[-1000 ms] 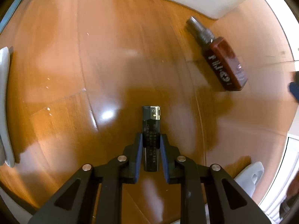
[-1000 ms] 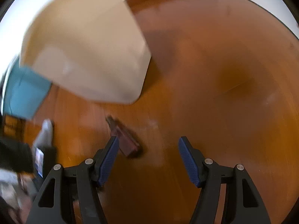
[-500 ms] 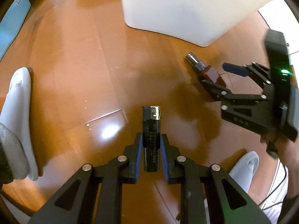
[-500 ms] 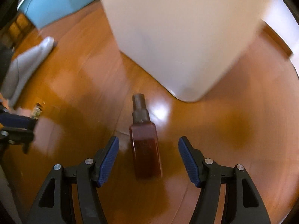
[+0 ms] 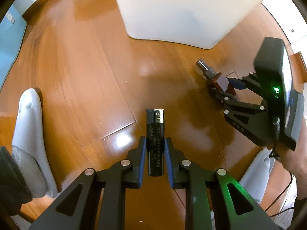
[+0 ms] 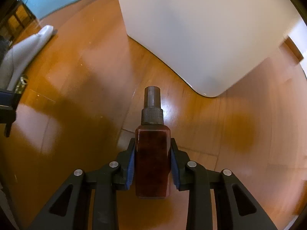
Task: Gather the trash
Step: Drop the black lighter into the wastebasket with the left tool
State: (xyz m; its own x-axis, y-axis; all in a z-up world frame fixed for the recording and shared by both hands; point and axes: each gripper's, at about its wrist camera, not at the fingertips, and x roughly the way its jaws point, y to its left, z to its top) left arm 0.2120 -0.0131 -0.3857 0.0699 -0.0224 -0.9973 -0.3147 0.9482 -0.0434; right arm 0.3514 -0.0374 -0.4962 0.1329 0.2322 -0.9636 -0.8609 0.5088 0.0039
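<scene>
Lighter (image 5: 155,140): clamped in left gripper (image 5: 155,154) jaws, above floor (image 5: 80,72). Spray bottle (image 6: 152,157): right gripper (image 6: 152,162) jaws just closing onto it. Step: pickup. Next: likely lift, carry toward white bin (image 6: 201,28).

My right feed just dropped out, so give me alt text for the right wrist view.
The right gripper, jaws just closed, clamps a dark red spray bottle by its flat sides, grey cap pointing away over the wooden floor. A white bin stands just beyond, and a pale slipper lies at the far left.
</scene>
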